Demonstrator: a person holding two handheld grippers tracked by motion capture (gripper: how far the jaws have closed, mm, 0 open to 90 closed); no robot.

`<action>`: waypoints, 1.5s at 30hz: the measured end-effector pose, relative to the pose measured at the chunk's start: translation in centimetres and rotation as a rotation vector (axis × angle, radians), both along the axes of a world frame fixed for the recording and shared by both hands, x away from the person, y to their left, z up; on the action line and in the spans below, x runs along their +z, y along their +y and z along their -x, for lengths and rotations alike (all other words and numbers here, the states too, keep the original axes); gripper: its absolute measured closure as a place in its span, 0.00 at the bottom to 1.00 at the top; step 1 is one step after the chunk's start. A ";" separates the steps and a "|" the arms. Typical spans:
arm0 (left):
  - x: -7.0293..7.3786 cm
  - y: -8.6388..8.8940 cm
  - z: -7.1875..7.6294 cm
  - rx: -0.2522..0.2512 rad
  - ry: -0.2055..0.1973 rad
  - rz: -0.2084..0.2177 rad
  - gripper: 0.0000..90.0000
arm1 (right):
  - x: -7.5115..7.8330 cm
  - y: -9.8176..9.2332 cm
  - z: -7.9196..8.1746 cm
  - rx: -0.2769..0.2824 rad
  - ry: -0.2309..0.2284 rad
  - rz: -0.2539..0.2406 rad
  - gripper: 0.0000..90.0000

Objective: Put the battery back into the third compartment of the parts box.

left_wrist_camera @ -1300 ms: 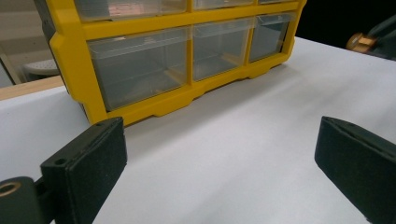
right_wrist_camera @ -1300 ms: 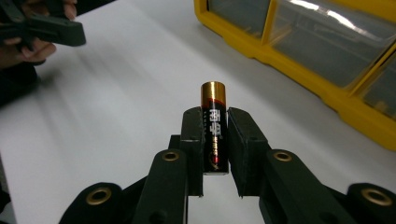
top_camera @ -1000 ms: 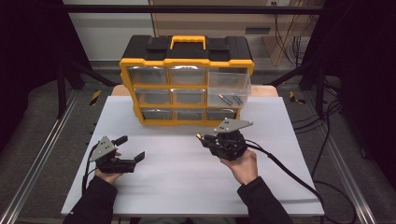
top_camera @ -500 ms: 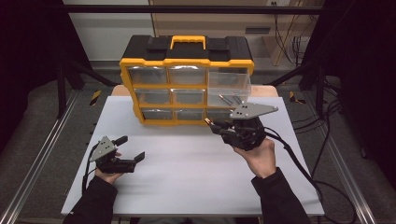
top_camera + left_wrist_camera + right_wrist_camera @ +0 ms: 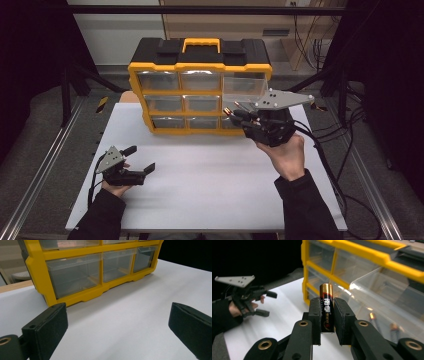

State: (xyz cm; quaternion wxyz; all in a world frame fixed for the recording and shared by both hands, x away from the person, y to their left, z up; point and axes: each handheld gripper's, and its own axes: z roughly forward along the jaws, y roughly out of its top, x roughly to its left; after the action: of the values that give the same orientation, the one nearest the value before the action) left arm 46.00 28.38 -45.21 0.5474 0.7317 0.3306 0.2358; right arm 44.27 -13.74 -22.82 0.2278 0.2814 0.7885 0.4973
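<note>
A black and gold battery (image 5: pixel 326 307) stands upright between the jaws of my right gripper (image 5: pixel 327 315), which is shut on it. In the high view my right gripper (image 5: pixel 232 112) hovers in front of the yellow and black drawer organizer (image 5: pixel 200 85), just below its pulled-out clear top right drawer (image 5: pixel 245 87). Through that drawer's wall (image 5: pixel 387 297), two more batteries (image 5: pixel 373 317) are visible. My left gripper (image 5: pixel 140 159) rests low on the white table at the front left, open with nothing between its fingers (image 5: pixel 47 327).
The organizer's lower drawers (image 5: pixel 75 277) are closed, seen close in the left gripper view. White tabletop (image 5: pixel 210 180) stretches between the two hands. Metal rails (image 5: pixel 45 165) run along both table sides, and cables (image 5: pixel 335 165) trail off to the right.
My right gripper has risen and moved back and to the right with the battery, up to the open top right drawer. The left gripper has stayed put.
</note>
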 end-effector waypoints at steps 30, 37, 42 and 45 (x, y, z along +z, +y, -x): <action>0.0 0.0 0.0 -0.005 -0.003 0.000 0.02 | 1.6 -1.9 -8.6 -0.266 0.053 0.043 0.86; 0.0 0.0 0.0 -0.004 -0.003 0.001 0.02 | 0.6 -2.0 -9.5 -0.302 0.086 0.079 0.85; 0.0 0.0 0.0 -0.006 -0.003 -0.002 0.02 | 0.2 -2.0 -9.8 -0.319 0.103 0.106 0.85; 0.0 -0.1 0.0 -0.005 -0.002 -0.002 0.02 | 0.2 -2.1 -9.9 -0.332 0.124 0.112 0.85</action>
State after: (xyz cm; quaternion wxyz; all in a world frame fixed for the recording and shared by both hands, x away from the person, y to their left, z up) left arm 45.97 28.33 -45.21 0.5475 0.7330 0.3278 0.2355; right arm 54.16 -15.86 -22.60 0.2729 0.4245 0.7704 0.3897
